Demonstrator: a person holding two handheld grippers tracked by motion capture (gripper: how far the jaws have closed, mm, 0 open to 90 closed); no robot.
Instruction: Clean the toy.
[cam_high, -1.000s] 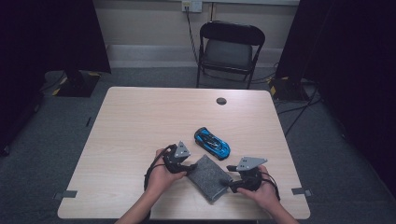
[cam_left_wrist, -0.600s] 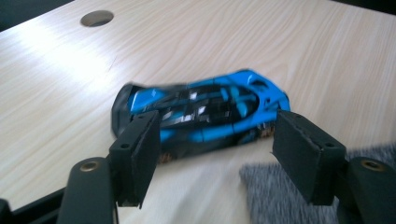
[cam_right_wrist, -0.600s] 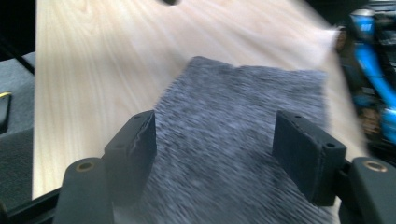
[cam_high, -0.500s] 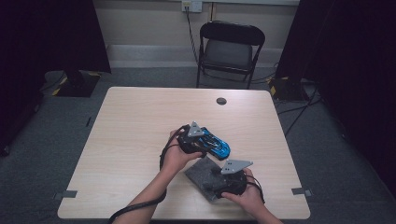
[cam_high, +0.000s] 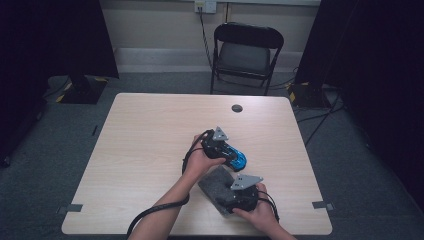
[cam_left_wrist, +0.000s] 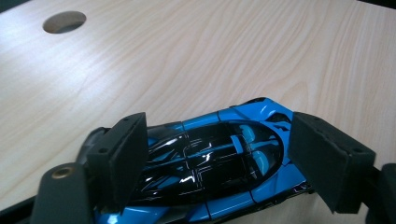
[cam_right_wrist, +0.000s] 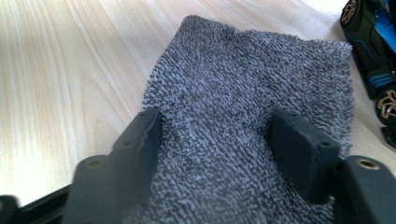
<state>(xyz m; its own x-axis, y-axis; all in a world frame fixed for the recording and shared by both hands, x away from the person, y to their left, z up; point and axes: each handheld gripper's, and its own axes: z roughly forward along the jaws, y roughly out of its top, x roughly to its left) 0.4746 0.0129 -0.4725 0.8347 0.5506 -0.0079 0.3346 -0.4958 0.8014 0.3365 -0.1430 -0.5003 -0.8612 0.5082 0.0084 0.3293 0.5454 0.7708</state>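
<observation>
A blue and black toy car (cam_high: 239, 159) lies on the table right of centre. My left gripper (cam_high: 222, 150) is over it. In the left gripper view its jaws have just been opening and straddle the car (cam_left_wrist: 210, 158); the right pad (cam_left_wrist: 322, 158) stands off the body, so the left gripper (cam_left_wrist: 222, 135) is open. A grey terry cloth (cam_high: 214, 181) lies flat in front of the car. My right gripper (cam_high: 231, 197) rests on it; its jaws have just been closing, and the right gripper (cam_right_wrist: 217, 126) is open, pads set down on the cloth (cam_right_wrist: 243, 60).
The light wooden table (cam_high: 150, 150) has a round cable hole (cam_high: 237, 108) near its far edge. A black folding chair (cam_high: 245, 50) stands beyond the table. The car's wheels (cam_right_wrist: 387, 100) sit just past the cloth's right edge.
My left gripper left the cloth's left edge and moved up and right onto the car, jaws spreading. My right gripper slid left from beside the cloth onto it.
</observation>
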